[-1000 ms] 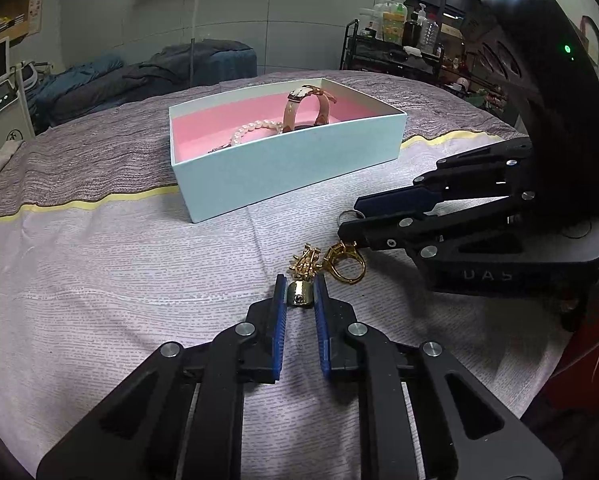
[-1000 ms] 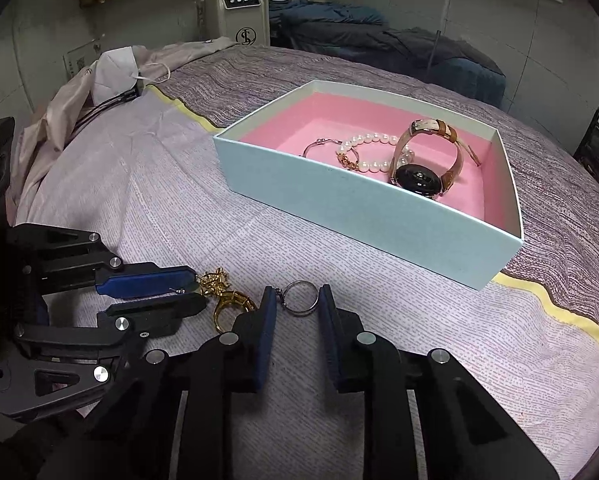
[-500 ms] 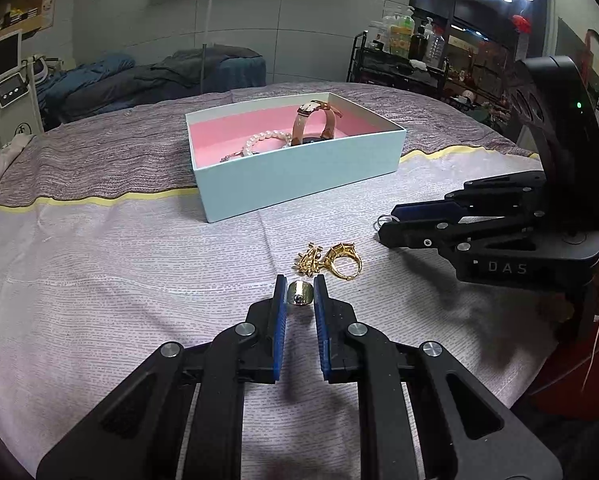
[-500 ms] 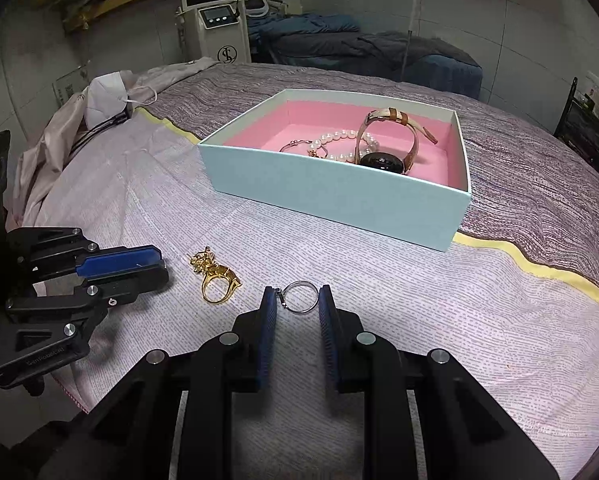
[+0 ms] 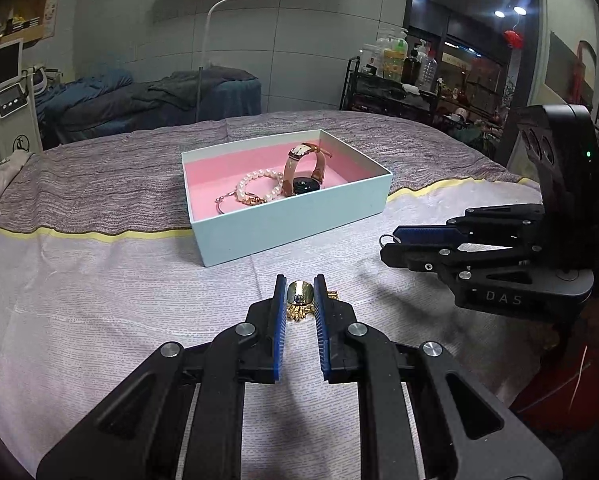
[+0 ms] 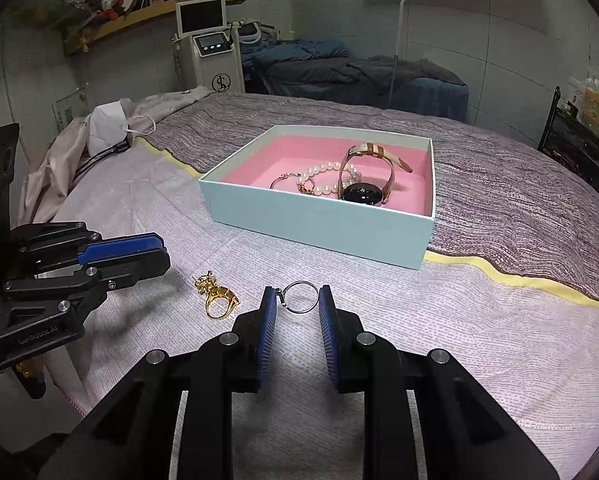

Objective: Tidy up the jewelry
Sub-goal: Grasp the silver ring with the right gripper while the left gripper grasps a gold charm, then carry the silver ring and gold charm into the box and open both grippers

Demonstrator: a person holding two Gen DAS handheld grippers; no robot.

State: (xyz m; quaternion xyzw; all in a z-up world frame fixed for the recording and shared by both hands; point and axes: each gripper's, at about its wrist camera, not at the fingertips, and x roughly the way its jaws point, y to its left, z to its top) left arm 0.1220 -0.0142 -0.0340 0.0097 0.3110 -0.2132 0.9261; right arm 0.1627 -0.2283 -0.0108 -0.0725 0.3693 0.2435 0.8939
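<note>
There are 2 tongs, 1 box, and 3 loose pieces of jewelry outside the box. The left gripper point(image 5: 299, 296) is clamped on 1 small gold ring point(image 5: 300, 293), which sits between its blue pads. The right gripper point(image 6: 298, 306) is clamped on 1 thin silver ring point(image 6: 299, 297), held by its edges between the 2 pads. 1 gold ornate ring point(image 6: 218, 298) lies on the cloth, to the left of the right gripper's tips and just in front of the left gripper's tips.

The surface is a round table with a pale printed cloth point(image 6: 439, 320); farther from both tongs the cloth becomes purple-grey after a yellow stripe. Behind the table the room has a bed with dark blue bedding point(image 6: 359, 72), a white machine with a screen point(image 6: 207, 40), wall shelves and a rack with bottles point(image 5: 399, 60).

The light blue box point(image 5: 291, 224) with pink lining stands ahead of both tongs, well apart from them. Inside are 1 pearl bracelet point(image 6: 323, 178), 1 thin metal bangle point(image 5: 225, 204) and 1 watch point(image 6: 363, 194) with a tan strap, close together.
</note>
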